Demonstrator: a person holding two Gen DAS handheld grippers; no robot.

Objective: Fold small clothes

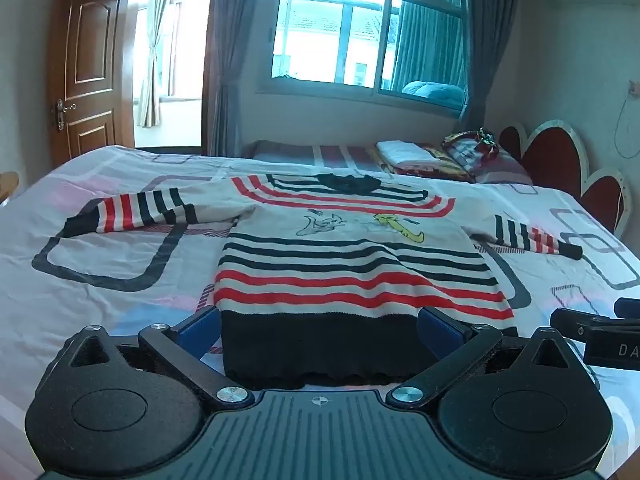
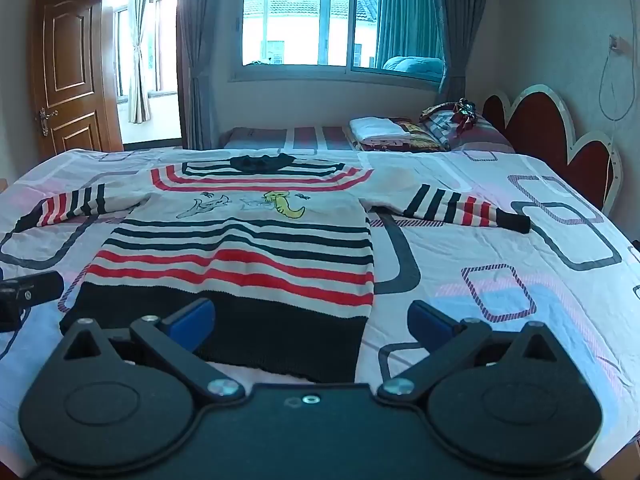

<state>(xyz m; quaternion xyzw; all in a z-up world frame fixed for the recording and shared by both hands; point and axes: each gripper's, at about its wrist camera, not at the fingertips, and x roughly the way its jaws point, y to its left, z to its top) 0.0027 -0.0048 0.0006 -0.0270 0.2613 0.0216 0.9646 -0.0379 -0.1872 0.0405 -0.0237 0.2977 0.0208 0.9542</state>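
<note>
A small striped knit sweater (image 1: 344, 264) lies flat and face up on the bed, sleeves spread left and right, with a dark hem toward me. It also shows in the right wrist view (image 2: 240, 248). My left gripper (image 1: 320, 328) is open, its blue pads on either side of the dark hem, just above it. My right gripper (image 2: 312, 320) is open over the hem's right corner. Its left pad (image 2: 192, 320) is over the dark hem and its right pad (image 2: 432, 324) over bare sheet. Each gripper's tip shows at the edge of the other's view.
The bed has a patterned sheet (image 1: 100, 248) and a red heart-shaped headboard (image 2: 560, 148) at the right. Folded clothes and pillows (image 2: 400, 132) sit at the far side. A window and curtains lie beyond; a wooden door (image 2: 64, 68) stands open at the left.
</note>
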